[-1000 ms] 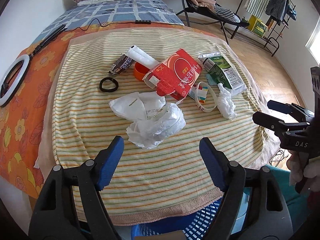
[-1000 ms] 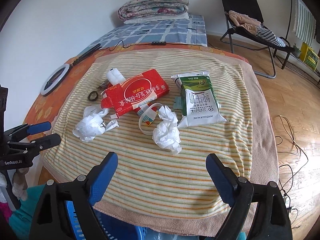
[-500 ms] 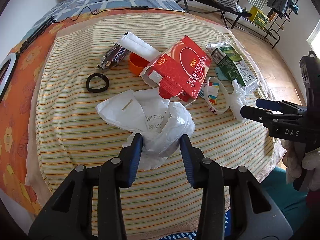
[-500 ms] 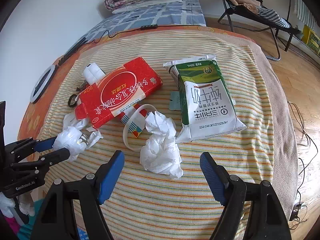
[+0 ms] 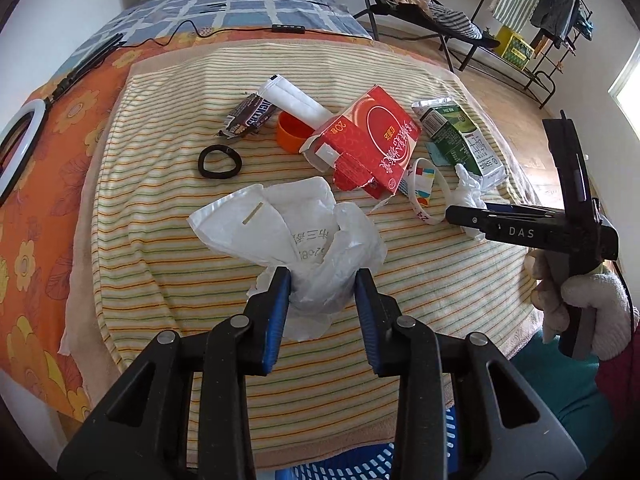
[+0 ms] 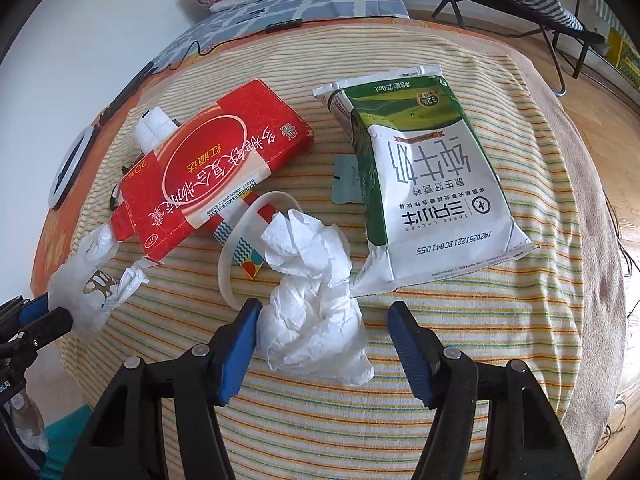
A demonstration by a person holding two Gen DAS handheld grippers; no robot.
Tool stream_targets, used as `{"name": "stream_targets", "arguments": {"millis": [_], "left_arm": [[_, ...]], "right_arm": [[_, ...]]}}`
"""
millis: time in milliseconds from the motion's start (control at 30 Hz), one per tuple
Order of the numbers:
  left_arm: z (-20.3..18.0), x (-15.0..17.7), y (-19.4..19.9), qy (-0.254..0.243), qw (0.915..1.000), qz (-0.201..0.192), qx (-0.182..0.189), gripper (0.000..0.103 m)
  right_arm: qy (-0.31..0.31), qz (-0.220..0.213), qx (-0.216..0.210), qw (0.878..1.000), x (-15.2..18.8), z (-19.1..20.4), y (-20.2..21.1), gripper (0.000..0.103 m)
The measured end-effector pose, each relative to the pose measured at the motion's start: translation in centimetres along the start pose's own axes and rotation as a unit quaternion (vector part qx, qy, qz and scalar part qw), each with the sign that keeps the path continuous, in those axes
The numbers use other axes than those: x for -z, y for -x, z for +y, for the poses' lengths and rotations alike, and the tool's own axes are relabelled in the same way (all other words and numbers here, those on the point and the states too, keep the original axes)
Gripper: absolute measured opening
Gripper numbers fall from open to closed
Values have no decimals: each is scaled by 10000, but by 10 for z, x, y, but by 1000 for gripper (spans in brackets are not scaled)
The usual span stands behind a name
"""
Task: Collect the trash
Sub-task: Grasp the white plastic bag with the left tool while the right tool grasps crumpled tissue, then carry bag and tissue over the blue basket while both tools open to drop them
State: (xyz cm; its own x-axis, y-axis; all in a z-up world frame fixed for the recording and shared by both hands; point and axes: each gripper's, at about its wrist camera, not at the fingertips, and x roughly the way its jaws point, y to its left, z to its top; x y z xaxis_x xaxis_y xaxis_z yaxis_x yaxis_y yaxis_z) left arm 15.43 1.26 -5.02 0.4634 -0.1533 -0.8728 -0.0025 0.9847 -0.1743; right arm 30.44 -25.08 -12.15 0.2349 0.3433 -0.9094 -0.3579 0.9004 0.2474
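My left gripper (image 5: 322, 280) is shut on a crumpled white plastic bag (image 5: 316, 236) on the striped cloth (image 5: 160, 240); the bag also shows in the right wrist view (image 6: 86, 286). My right gripper (image 6: 324, 324) is open, its jaws on either side of a crumpled white tissue (image 6: 312, 300); the left pad touches it, the right pad stands apart. Beyond lie a red carton (image 6: 208, 172), a green milk carton (image 6: 424, 184), a white wristband (image 6: 236, 248), a black hair tie (image 5: 219, 162), an orange cap (image 5: 291, 132) and a candy wrapper (image 5: 250, 114).
A blue basket (image 5: 360, 468) sits below the table's near edge. An orange flowered sheet (image 5: 36, 200) with a ring light (image 5: 12, 148) lies left. A bed, a folding chair (image 5: 420, 12) and a drying rack stand behind. The right gripper shows from the side (image 5: 520, 228).
Both grippers moved forward and down onto the trash. The left jaws closed on the plastic bag. The right jaws narrowed and now straddle the tissue.
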Motion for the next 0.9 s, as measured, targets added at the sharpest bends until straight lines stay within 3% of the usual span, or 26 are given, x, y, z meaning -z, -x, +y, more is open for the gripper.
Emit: {"name": "stream_targets", "arguments": {"millis": [33,67,100,133,333,567,900], "left_arm": [[1,2,1,4,10000,-4,-2,33],[1,3,2,7,10000,-3,0,33],[1,4,3,8,10000,-8,2,33],[2,6,5,4,10000,-17,3,33],[3,15,24,26,9999,-152,42,33],[-2,33,52,-58,9994,-307,146,33],[-31,67,101,-238,9970,-520,514,33]], "right_arm": [[-21,-39,-30,10000,0,-1,0,62],[-17,-61,-58,10000,1,-1,1,54],[-16,-58,-141,9999,0,0,3,37],[-47,-60,-249,9997,0,0,4,33],[-147,-163,-485,9986,7,5,18,31],[111,-578,-473,9971,22,24,67,31],[180,-1056,-661,9921,90,36,151,31]]}}
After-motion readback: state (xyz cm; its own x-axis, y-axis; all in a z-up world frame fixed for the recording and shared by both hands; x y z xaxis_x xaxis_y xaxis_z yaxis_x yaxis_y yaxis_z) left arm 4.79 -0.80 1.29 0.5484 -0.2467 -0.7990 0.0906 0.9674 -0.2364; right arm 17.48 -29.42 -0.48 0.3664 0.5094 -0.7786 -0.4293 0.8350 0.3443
